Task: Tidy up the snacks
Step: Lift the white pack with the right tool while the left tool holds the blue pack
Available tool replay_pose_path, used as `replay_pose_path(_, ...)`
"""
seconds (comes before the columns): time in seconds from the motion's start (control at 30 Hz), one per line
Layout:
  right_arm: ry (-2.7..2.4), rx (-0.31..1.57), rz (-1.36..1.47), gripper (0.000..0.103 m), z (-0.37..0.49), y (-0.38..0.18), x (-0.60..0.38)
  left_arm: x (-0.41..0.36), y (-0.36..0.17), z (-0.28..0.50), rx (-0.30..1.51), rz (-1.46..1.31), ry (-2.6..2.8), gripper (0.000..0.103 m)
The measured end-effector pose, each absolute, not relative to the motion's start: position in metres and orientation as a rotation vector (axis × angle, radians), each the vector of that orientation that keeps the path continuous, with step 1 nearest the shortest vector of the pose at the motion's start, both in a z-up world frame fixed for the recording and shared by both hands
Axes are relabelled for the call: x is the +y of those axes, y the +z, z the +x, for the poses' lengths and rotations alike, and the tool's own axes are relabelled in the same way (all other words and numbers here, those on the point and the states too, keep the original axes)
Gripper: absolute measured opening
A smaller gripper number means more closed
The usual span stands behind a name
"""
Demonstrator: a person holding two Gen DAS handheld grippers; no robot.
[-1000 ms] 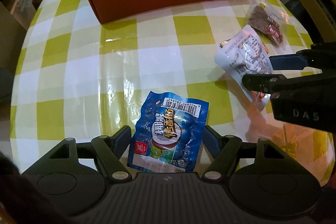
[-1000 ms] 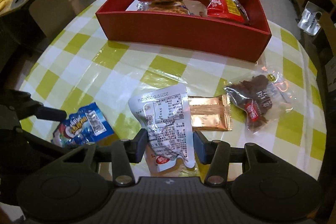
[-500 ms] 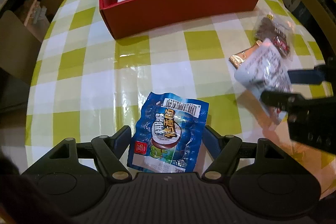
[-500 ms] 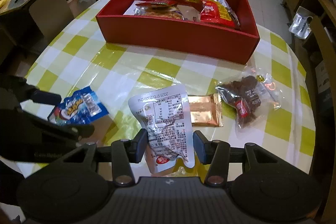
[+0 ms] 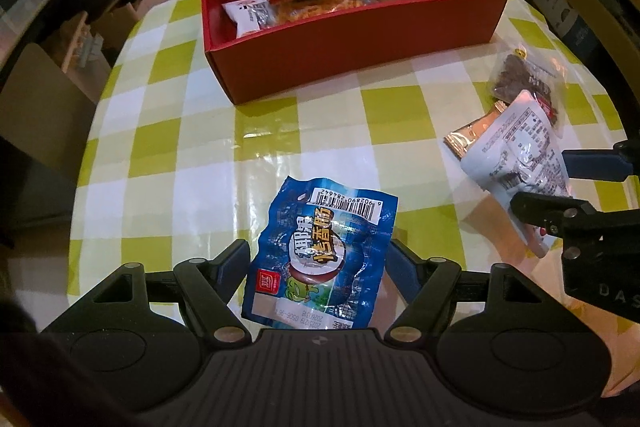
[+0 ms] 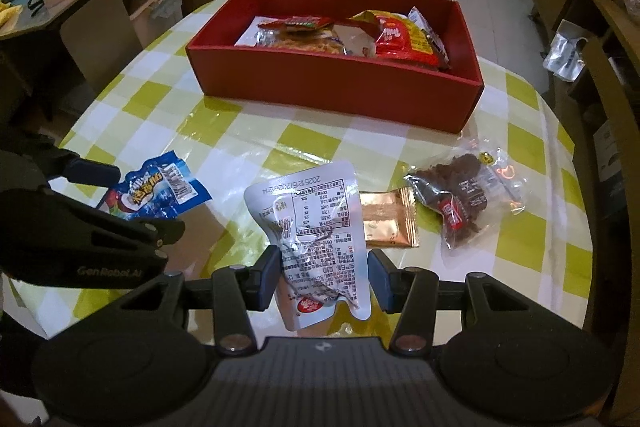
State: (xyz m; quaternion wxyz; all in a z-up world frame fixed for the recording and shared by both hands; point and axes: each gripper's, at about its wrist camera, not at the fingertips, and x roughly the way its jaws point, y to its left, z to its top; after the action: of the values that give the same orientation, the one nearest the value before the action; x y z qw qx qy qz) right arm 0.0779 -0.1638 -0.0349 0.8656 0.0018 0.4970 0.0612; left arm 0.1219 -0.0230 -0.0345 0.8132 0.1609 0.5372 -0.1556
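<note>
My left gripper [image 5: 320, 259] is shut on a blue snack packet [image 5: 320, 251], held just off the checked tablecloth; the right wrist view shows the same packet [image 6: 160, 191] between those fingers [image 6: 132, 199]. My right gripper [image 6: 322, 267] is shut on a white foil packet [image 6: 316, 227] with printed text, which hangs raised over the table; in the left wrist view it appears as the white packet [image 5: 520, 155] in the right gripper [image 5: 560, 187]. The red box [image 5: 352, 43], with several snacks inside, stands at the far side of the table [image 6: 332, 83].
A gold foil packet [image 6: 388, 219] and a clear bag of dark snacks [image 6: 464, 199] lie on the yellow-and-white checked table [image 5: 192, 147] to the right of the white packet. Shelves, cardboard boxes and chairs surround the round table.
Both grippers keep their packets while both views have tipped up, so more of the red box's inside shows. The white packet now hangs clear of the gold packet.
</note>
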Motion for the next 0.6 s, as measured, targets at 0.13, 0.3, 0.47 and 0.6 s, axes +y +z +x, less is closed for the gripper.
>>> replay_pose_path(0.13, 0.127, 1.034, 0.005, 0.054, 0.08, -0.033, -0.165, -0.026, -0.033, 0.122, 1.137, 0.35, -0.33, 0.079)
replay_pose_path(0.3, 0.122, 1.024, 0.007, 0.054, 0.081, -0.031, -0.168, -0.03, -0.031, 0.123, 1.125, 0.355, -0.332, 0.079)
replay_pose_path(0.47, 0.112, 1.016, 0.008, 0.054, 0.084, -0.03, -0.172, -0.032, -0.03, 0.126, 1.121, 0.356, -0.331, 0.079)
replay_pose_path(0.6, 0.11, 1.009, 0.012, 0.054, 0.085, -0.028, -0.174, -0.035, -0.029, 0.127, 1.114, 0.36, -0.33, 0.079)
